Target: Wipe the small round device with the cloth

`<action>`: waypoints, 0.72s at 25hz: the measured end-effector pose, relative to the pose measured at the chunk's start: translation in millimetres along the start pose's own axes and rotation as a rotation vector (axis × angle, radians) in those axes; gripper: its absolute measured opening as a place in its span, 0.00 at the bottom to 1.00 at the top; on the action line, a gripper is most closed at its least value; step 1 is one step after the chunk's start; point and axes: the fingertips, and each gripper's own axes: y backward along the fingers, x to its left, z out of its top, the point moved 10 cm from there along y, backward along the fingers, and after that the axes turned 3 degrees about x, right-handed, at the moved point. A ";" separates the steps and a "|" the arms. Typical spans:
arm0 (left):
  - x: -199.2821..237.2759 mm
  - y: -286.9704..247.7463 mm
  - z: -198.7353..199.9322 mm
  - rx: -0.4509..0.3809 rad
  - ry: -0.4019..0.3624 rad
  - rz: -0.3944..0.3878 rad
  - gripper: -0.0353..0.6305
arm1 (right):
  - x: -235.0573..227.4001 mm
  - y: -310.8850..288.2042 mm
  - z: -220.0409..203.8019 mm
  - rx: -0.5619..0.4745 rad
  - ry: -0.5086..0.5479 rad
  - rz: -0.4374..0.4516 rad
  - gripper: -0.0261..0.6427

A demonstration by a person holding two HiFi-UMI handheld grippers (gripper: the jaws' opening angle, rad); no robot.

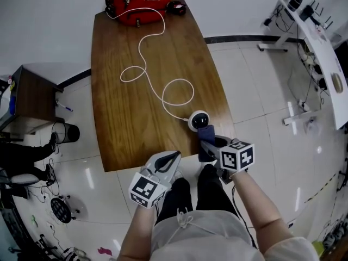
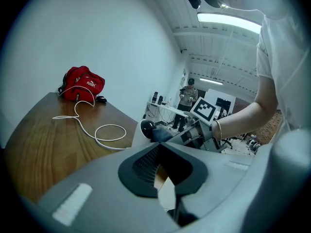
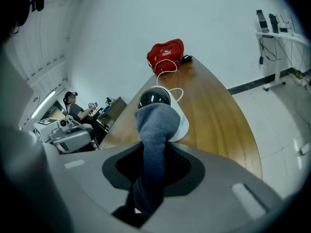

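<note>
Cloth [image 3: 153, 130] is clamped in your right claw [image 3: 154, 166], bunched end forward so it meets the device [image 3: 156, 99] first. Device sits near the bench [image 1: 136, 91] edge, just ahead of the cloth. Your left claw [image 2: 160, 168] is clenched, empty, held aside off the bench.

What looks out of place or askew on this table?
Nothing spilled or damaged. The small round device sits near the table edge; a white cable sprawls from it in loose loops toward the red bag.

The red bag [image 1: 142, 1], lying at the 12 o'clock end of the wooden table [image 1: 130, 102], carries the white brand word "PUMA". No other text is readable.
</note>
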 end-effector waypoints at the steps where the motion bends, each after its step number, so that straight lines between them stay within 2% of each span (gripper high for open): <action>1: -0.1 -1.5 -0.6 0.005 0.003 0.000 0.06 | -5.7 -4.2 -2.5 0.011 -0.018 -0.003 0.20; 8: 2.1 -10.1 -5.3 0.025 0.023 0.023 0.06 | -31.3 -22.3 -14.7 0.097 -0.117 0.021 0.20; 11: 6.9 -15.8 -3.3 0.021 0.029 0.039 0.06 | -34.7 -20.0 -11.1 0.136 -0.112 0.049 0.20; 14: 7.6 -22.1 2.7 0.010 0.039 0.056 0.06 | -31.0 0.9 -1.0 0.138 -0.017 0.050 0.20; 18: 11.0 -34.9 13.5 -0.012 0.060 0.083 0.06 | -16.6 35.1 31.0 0.113 0.207 0.094 0.20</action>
